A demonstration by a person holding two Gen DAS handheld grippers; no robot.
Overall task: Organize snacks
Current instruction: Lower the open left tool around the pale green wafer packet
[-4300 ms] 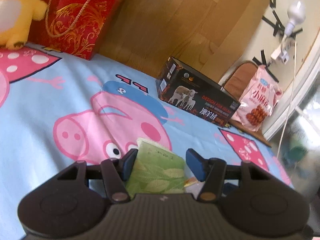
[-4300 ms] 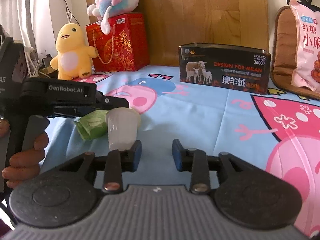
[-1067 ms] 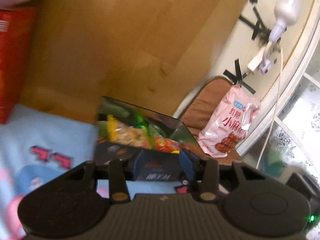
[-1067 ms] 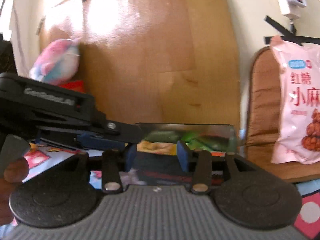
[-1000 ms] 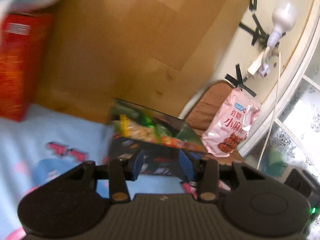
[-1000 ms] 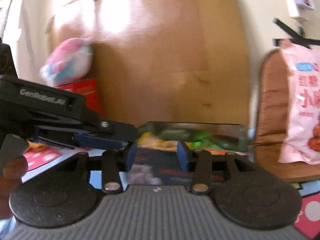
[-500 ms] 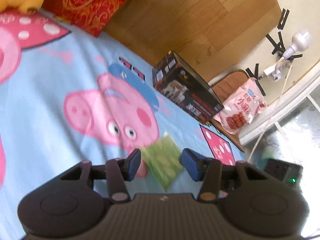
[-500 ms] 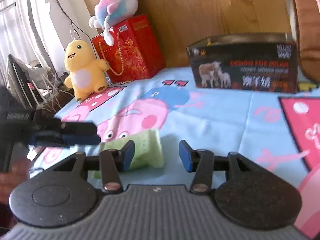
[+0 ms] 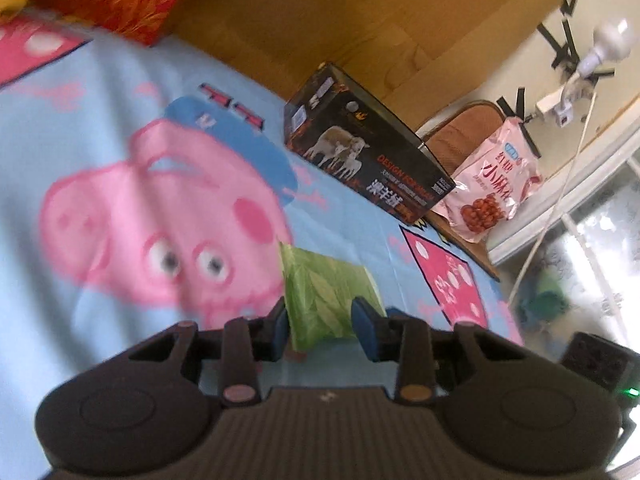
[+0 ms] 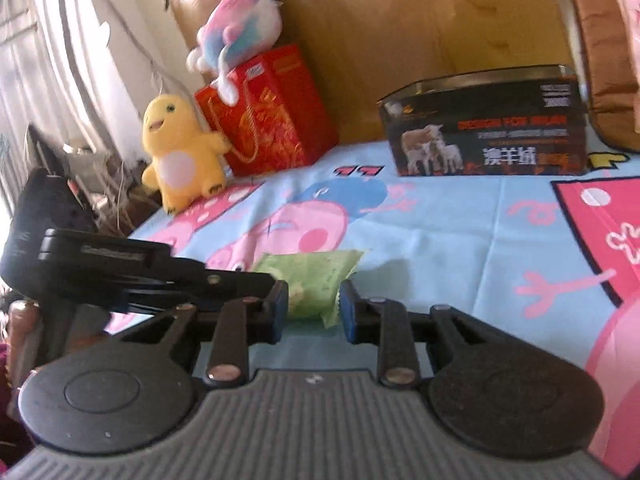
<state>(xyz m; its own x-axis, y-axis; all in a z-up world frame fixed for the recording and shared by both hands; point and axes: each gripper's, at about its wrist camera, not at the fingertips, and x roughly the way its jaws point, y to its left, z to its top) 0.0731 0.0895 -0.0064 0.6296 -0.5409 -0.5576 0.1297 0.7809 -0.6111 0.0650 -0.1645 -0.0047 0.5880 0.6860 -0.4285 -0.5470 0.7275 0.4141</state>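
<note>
Green and crinkly, the snack packet [image 9: 326,300] lies flat on the cartoon-pig bedsheet [image 9: 100,128], and both our tongs sit low around its near end. Our left tongs [image 9: 322,326] are spread, with the packet between the blue pads and a sliver of sheet showing on each side. Our right tongs [image 10: 311,310] are spread as well, with the same packet [image 10: 308,276] between them; whether either pad touches the wrapper we cannot tell. The left tool's black body [image 10: 120,268] reaches in from the left of the right-wrist view, just beside our right tongs, so the two tools crowd that near edge of the packet.

Beyond the packet's far edge the sheet runs open and bare up to the black box [image 9: 360,160] with sheep printed on its side, which stands well apart from the packet near the wooden headboard [image 9: 340,20]. In the right-wrist view the box [image 10: 486,136] shows an open top, its contents hidden. To the right of the box a pink snack bag [image 9: 490,192] leans on a brown cushion [image 9: 464,132] at the bed's edge. To the far left a red gift bag [image 10: 268,112] stands against the headboard, with a pastel plush toy [image 10: 236,36] on top and a yellow plush duck [image 10: 180,152] touching its side; all are well clear of the packet.
</note>
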